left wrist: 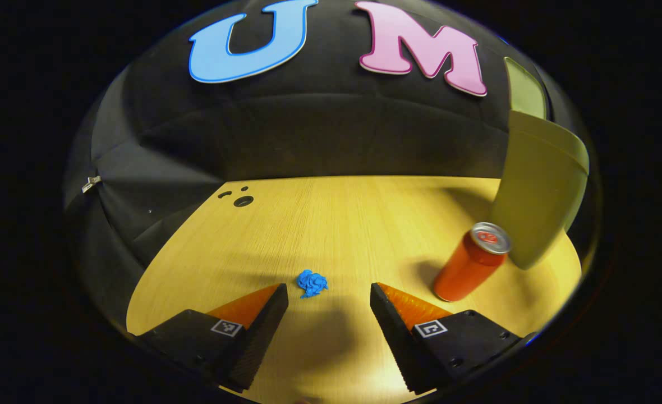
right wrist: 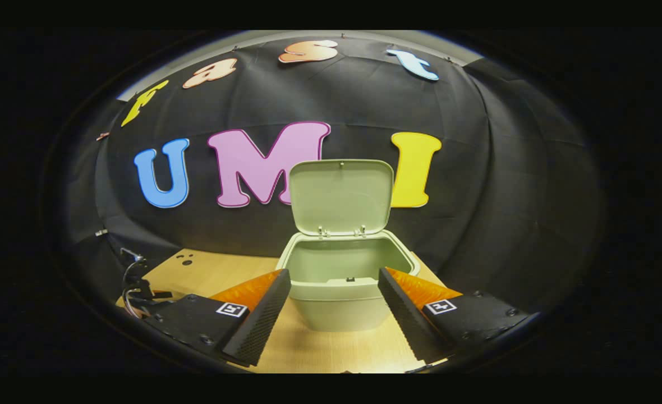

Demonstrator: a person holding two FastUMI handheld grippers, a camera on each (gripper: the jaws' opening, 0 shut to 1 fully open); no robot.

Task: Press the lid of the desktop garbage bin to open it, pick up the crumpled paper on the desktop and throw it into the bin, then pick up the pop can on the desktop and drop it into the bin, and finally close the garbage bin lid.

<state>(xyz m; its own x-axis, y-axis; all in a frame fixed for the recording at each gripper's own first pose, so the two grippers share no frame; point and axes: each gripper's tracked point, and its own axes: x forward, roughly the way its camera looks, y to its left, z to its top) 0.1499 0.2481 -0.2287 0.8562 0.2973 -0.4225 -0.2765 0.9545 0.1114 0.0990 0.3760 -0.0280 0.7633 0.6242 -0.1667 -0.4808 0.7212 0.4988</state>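
Observation:
A small blue crumpled paper (left wrist: 312,283) lies on the wooden desktop just ahead of my left gripper (left wrist: 329,294), a little left of the middle of the gap; the fingers stand open and apart from it. An orange pop can (left wrist: 470,262) stands upright to the right, next to the pale green garbage bin (left wrist: 536,196). In the right gripper view the garbage bin (right wrist: 339,280) stands with its lid (right wrist: 340,196) raised upright, and its inside looks bare. My right gripper (right wrist: 334,280) hovers open in front of the bin's rim.
The wooden desktop (left wrist: 336,224) has a cable hole (left wrist: 243,201) near its far left corner. Black cloth walls close the booth behind and at both sides. The other gripper's cabling (right wrist: 134,283) shows at the left of the right gripper view.

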